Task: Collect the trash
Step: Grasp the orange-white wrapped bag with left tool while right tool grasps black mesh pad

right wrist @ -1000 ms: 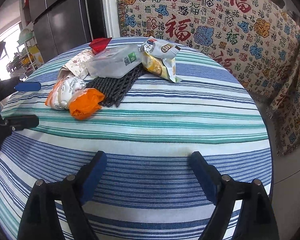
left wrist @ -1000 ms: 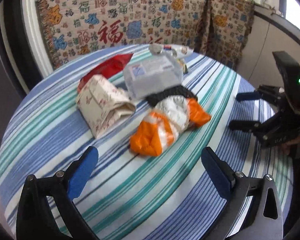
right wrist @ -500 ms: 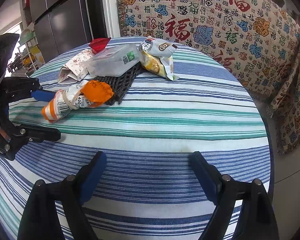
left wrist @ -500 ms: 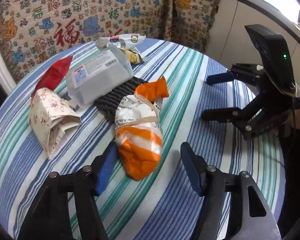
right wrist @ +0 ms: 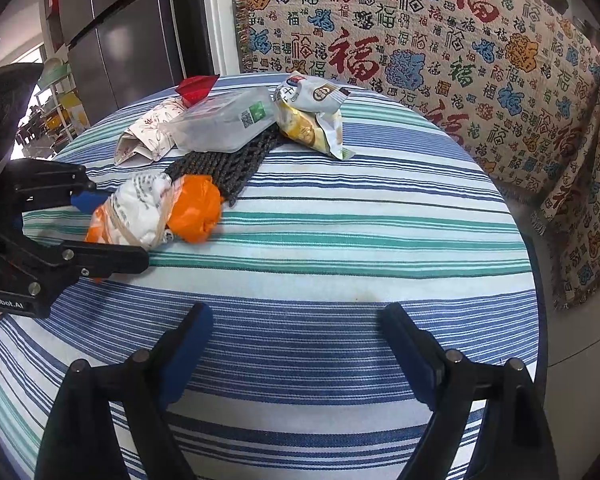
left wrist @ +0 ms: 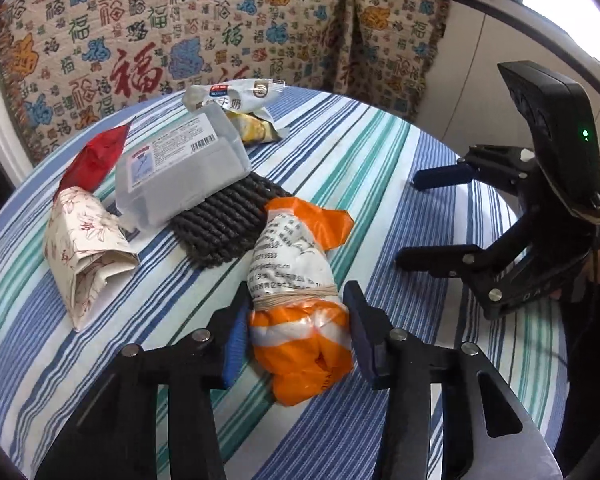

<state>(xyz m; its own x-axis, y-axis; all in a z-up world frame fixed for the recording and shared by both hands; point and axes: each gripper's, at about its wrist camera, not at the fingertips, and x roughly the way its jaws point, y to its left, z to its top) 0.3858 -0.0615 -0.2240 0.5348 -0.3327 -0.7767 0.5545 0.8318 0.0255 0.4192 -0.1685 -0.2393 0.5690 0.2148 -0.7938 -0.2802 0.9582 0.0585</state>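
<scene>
Your left gripper (left wrist: 296, 332), jaws just closing, brackets the orange-and-white bundle (left wrist: 300, 300), whose long axis runs near-to-far between the pads (left wrist: 232, 346); right gripper (right wrist: 296, 356) spread, empty, farther off.

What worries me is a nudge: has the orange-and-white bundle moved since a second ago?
Yes: the bundle has slid nearer the camera, away from the folded floral paper.

bundle (left wrist: 300, 300): crinkly glossy orange and white plastic, rubber band round it
box (left wrist: 180, 176): cloudy matt plastic
mat (left wrist: 224, 224): rough dark woven cord
tablecloth (right wrist: 340, 240): striped cloth, matt
snack bag (right wrist: 316, 116): shiny foil-like wrapper
</scene>
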